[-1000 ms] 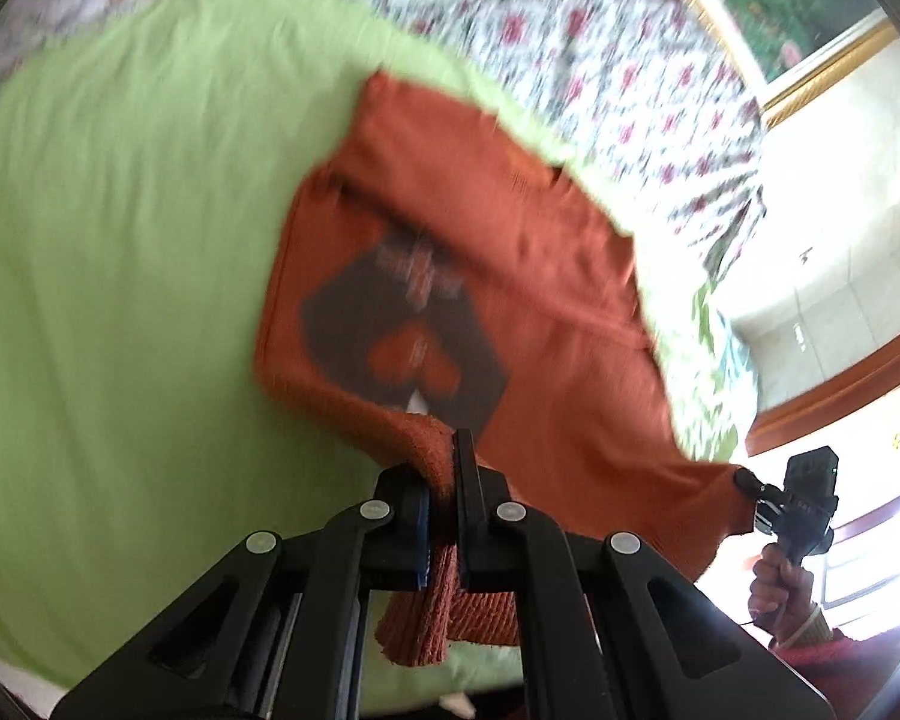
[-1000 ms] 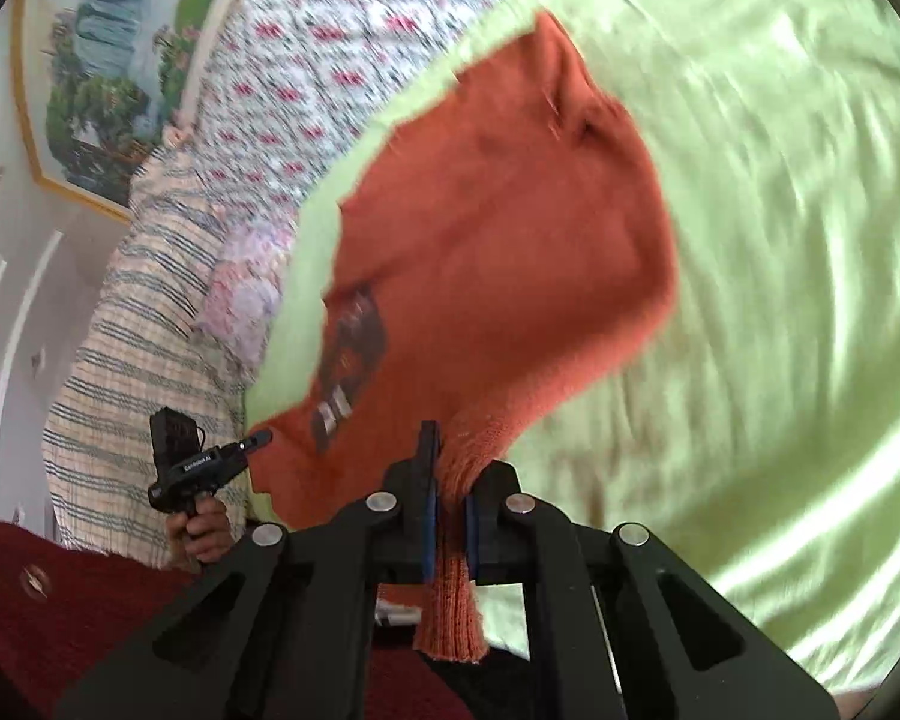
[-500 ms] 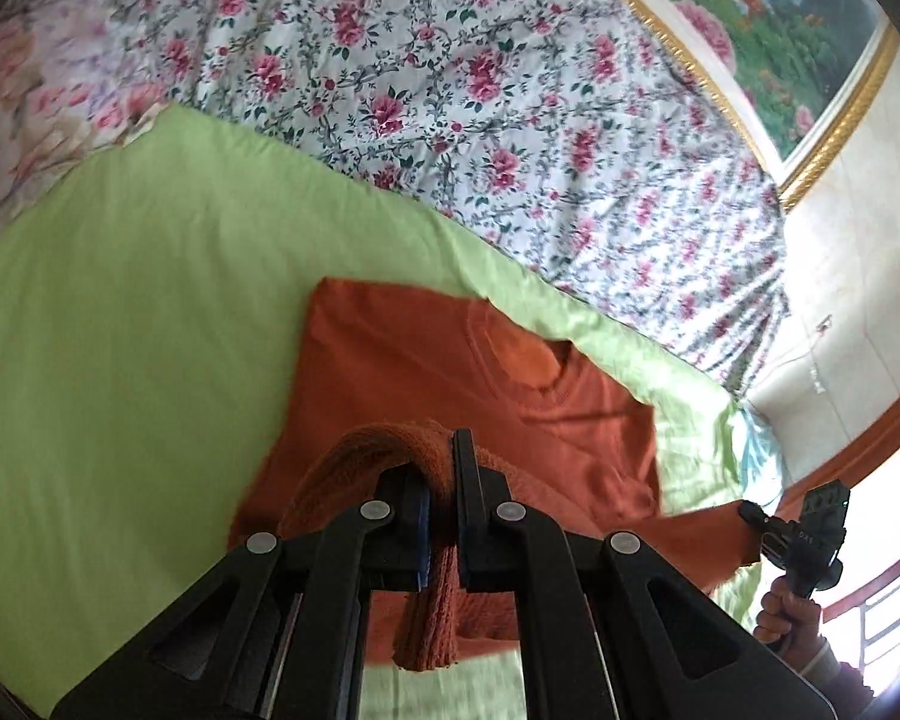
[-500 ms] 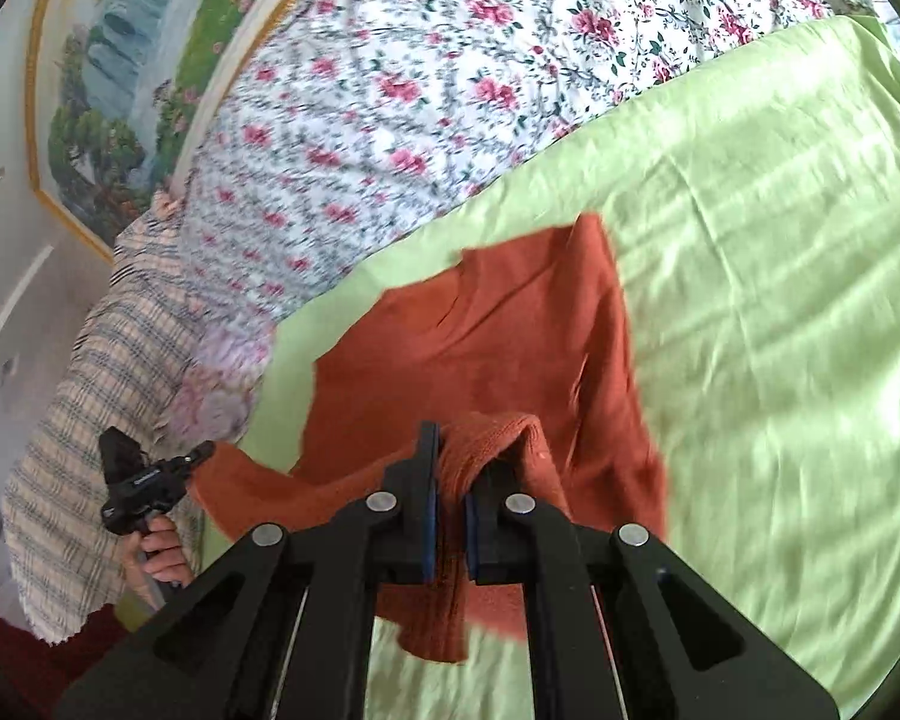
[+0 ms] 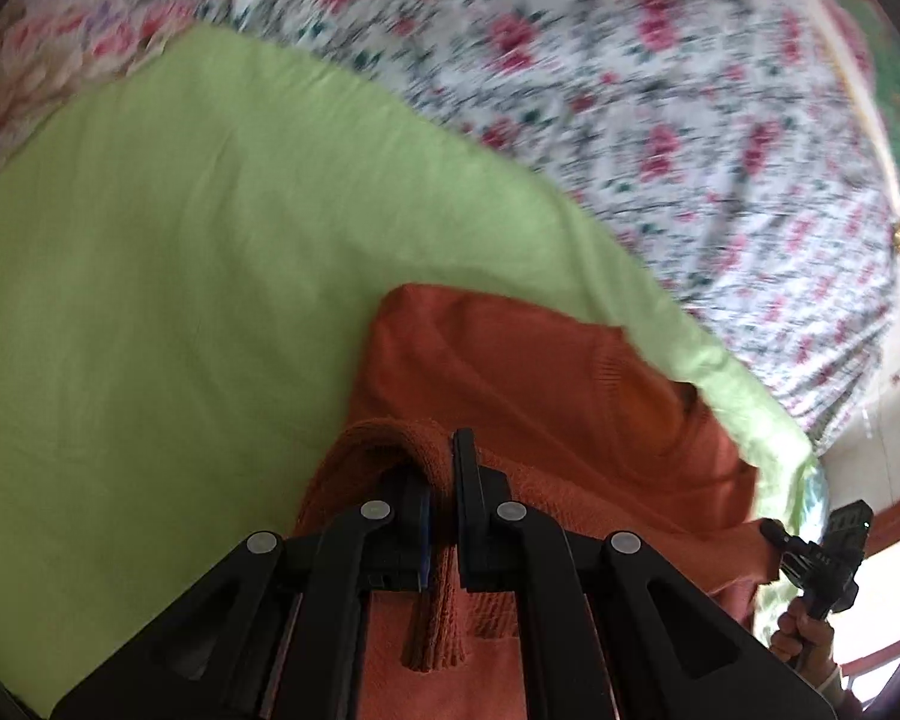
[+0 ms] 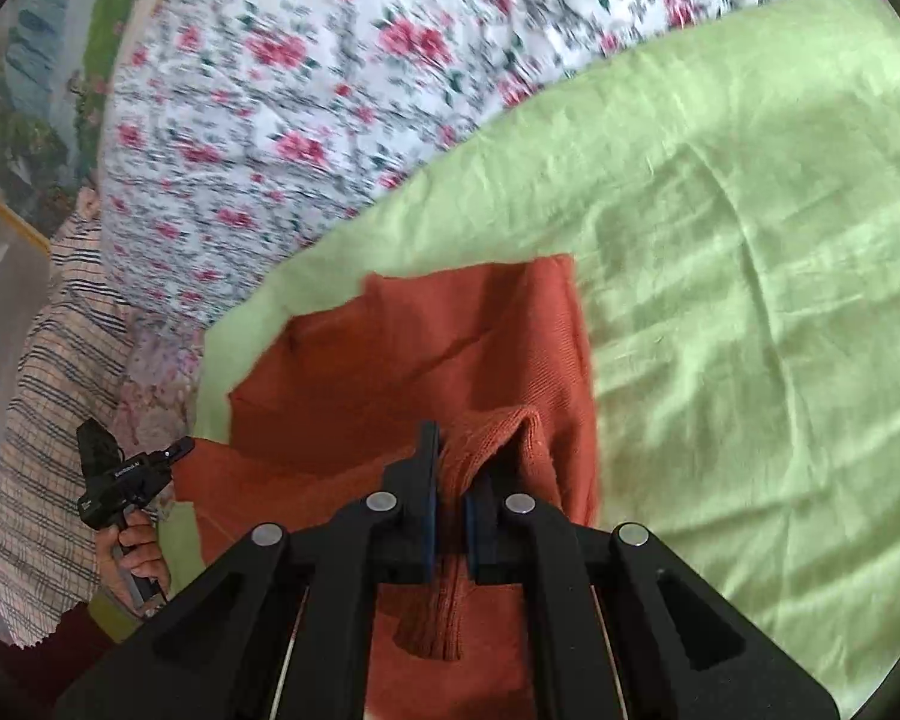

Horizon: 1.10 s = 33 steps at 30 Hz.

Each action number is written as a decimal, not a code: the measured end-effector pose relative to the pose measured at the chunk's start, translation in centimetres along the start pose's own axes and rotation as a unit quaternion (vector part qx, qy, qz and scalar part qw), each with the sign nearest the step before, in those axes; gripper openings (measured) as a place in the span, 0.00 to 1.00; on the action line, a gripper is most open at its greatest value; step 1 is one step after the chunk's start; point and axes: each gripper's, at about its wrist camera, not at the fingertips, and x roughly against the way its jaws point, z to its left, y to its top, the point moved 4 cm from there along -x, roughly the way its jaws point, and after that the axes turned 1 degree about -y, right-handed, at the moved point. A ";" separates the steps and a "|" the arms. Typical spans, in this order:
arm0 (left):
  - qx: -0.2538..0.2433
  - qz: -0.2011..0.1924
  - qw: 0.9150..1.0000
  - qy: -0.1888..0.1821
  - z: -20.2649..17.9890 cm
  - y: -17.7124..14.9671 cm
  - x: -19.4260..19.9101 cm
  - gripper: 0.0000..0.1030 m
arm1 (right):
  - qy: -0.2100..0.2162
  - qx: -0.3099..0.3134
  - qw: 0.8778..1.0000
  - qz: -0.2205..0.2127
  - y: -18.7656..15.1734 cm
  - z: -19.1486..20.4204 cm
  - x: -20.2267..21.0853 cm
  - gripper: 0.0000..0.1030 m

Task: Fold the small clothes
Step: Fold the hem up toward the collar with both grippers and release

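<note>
Both fingers (image 5: 442, 501) (image 6: 450, 495) tight on orange sweater (image 5: 528, 384).

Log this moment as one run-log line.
step: folding | left gripper: shut on orange sweater hem | right gripper: shut on orange sweater hem | surface: green sheet | far part flat

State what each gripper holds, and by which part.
Both hold the orange sweater. The left gripper pinches a ribbed edge near one corner; the right gripper pinches the same kind of ribbed edge near another.
</note>
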 end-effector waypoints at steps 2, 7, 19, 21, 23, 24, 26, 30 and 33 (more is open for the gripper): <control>0.012 0.019 1.000 0.016 0.8 0.0 -1.8 0.06 | -0.010 -0.008 1.000 0.013 0.3 -0.9 -1.2 0.08; 0.011 0.030 0.999 -0.002 0.3 -1.3 -1.5 0.18 | -0.017 -0.054 0.998 0.028 0.3 -2.6 -2.0 0.10; -0.101 0.125 0.986 -0.041 -7.2 -10.2 -4.9 0.35 | -0.047 0.135 0.984 0.105 -7.8 5.7 -2.6 0.31; -0.099 0.119 0.987 -0.039 -7.6 -8.4 -5.8 0.35 | -0.078 0.179 0.972 0.127 -7.7 6.0 -4.8 0.29; -0.092 0.105 0.990 -0.030 -7.7 -5.7 -6.5 0.35 | -0.083 0.183 0.973 0.112 -5.8 5.9 -5.6 0.29; -0.089 0.095 0.991 -0.023 -7.7 -4.3 -6.8 0.35 | -0.093 0.178 0.975 0.095 -4.0 5.6 -5.9 0.29; -0.083 0.065 0.994 -0.016 -8.1 -1.2 -6.7 0.35 | -0.113 0.169 0.977 0.063 -1.3 5.1 -5.9 0.29; -0.068 0.005 0.998 0.011 -8.8 3.2 -5.2 0.48 | -0.132 0.136 0.982 -0.011 4.2 4.3 -4.6 0.29; -0.048 -0.023 0.999 0.008 -8.2 4.6 -3.6 0.51 | -0.144 0.115 0.982 -0.040 5.7 3.7 -3.0 0.29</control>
